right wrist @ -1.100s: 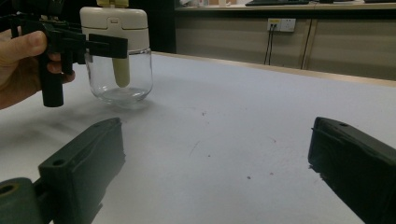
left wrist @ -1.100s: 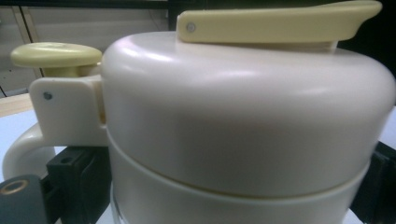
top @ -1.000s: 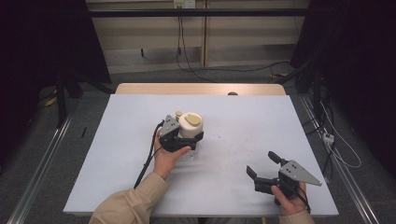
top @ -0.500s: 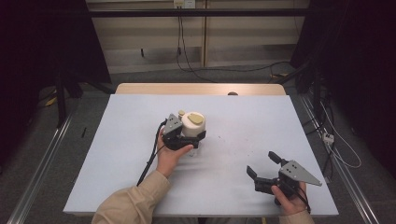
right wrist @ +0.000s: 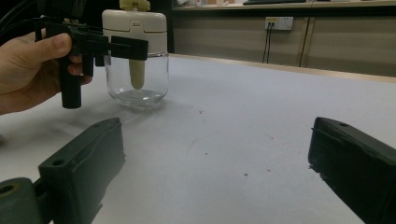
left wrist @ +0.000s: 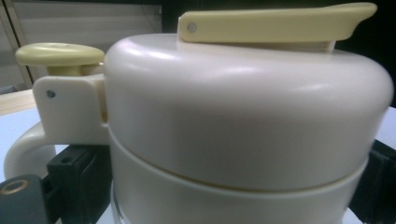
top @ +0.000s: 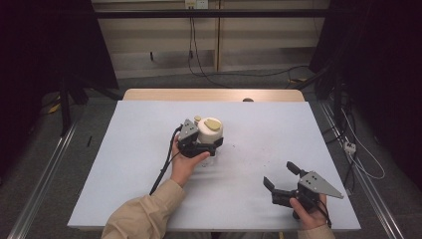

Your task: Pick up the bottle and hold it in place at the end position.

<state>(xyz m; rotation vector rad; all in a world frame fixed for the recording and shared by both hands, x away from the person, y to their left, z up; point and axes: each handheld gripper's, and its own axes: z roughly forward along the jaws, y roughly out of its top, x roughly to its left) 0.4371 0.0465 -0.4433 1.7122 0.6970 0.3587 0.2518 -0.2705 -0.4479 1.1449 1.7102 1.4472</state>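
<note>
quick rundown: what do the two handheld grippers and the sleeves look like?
Both are black two-finger tools with pistol-style handles. The left gripper carries a small grey three-cornered plate on top and trails a black cable back along the forearm. The right gripper has chunky, blocky black fingers and a larger grey three-cornered plate with dark holes. Both sleeves are beige.

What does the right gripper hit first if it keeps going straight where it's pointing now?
Mostly bare table ahead of the open right gripper. In the right gripper view the glass jar and the left gripper sit left of its centre line, so it likely passes beside them; depth is hard to judge.
</note>
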